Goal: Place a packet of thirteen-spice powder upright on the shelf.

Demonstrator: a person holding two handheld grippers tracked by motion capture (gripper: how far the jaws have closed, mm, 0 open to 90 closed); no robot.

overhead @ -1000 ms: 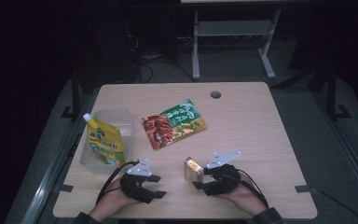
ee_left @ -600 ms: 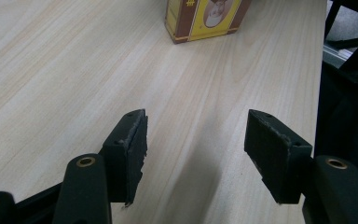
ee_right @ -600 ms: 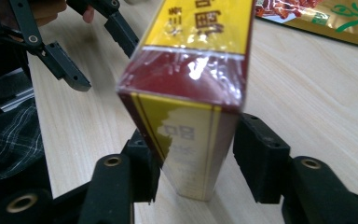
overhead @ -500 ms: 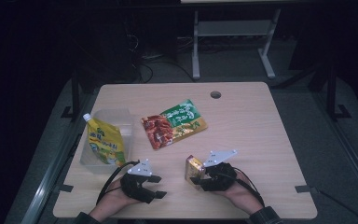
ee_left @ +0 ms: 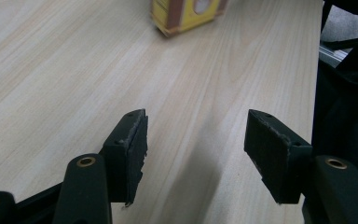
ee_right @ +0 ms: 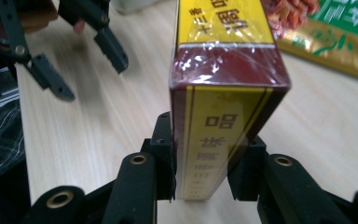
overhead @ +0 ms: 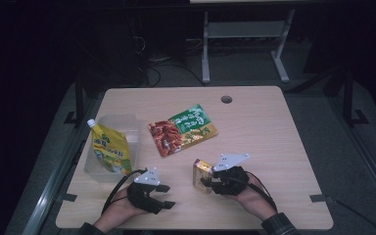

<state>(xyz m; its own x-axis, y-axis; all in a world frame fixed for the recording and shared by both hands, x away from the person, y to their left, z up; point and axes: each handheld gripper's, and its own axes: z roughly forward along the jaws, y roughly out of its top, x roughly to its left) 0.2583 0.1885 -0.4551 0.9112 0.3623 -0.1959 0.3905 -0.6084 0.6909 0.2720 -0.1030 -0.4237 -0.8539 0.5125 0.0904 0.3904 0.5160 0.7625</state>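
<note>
A small yellow and maroon box [overhead: 201,172] wrapped in clear film sits at the table's front middle, with my right gripper [overhead: 207,180] shut on its near end. In the right gripper view the box [ee_right: 228,70] stands on edge between the jaws of my right gripper [ee_right: 205,156], which press on both of its sides. My left gripper [overhead: 166,197] rests to the left of it near the front edge, open and holding nothing. From the left gripper view, the left gripper [ee_left: 193,140] has bare table between its jaws and the box [ee_left: 186,16] lies farther off.
A clear plastic bin [overhead: 127,125] at the left holds a yellow spouted pouch [overhead: 108,152]. A green and red snack pouch [overhead: 183,129] lies flat at the table's middle, just beyond the box. A cable hole [overhead: 226,99] is near the back edge.
The right gripper has shifted the box a little to the left and away from me. The left gripper has stayed in place, open.
</note>
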